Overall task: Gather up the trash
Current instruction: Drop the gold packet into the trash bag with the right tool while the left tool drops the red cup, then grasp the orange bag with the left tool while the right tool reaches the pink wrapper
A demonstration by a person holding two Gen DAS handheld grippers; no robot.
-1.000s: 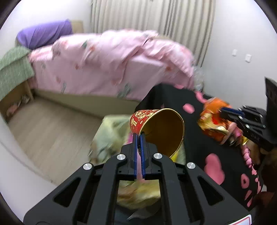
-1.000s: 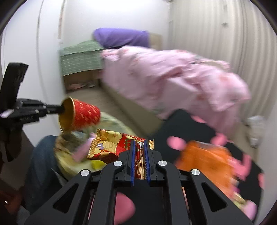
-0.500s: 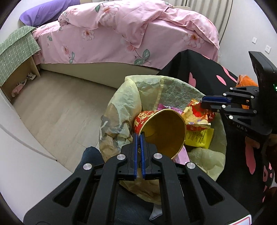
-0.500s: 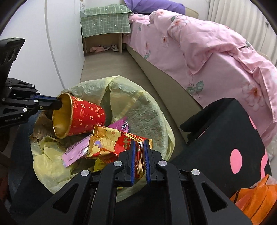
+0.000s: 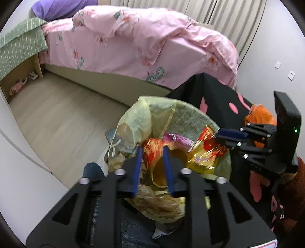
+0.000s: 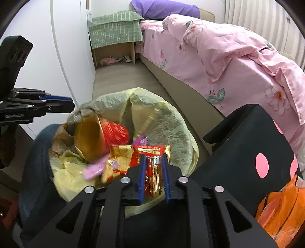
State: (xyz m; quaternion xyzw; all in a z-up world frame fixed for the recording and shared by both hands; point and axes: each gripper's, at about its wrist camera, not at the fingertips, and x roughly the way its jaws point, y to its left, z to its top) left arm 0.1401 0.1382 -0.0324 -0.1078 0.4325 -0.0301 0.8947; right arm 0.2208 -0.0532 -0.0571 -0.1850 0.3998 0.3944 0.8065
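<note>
Hovering over the yellow trash bag (image 6: 171, 122), the right gripper (image 6: 154, 171) has its fingers spread, and the red snack wrapper (image 6: 133, 158) between them seems loose, its lower edge hidden. Farther left, the blurred red cup (image 6: 103, 137) lies tipped inside the bag's near-left rim, below the released left gripper (image 5: 152, 164). Beyond stands the pink bed (image 6: 219, 53).

One bin bag (image 6: 171, 124) holds one red cup (image 6: 106, 137), one red-gold snack wrapper (image 6: 131, 160) and one pink wrapper (image 6: 95, 168). One orange bag (image 6: 282, 208) lies on one black cloth (image 6: 247, 152). Two grippers: left (image 5: 152, 150), right (image 6: 154, 158). One bed (image 6: 219, 47), one purple pillow (image 6: 167, 8).
</note>
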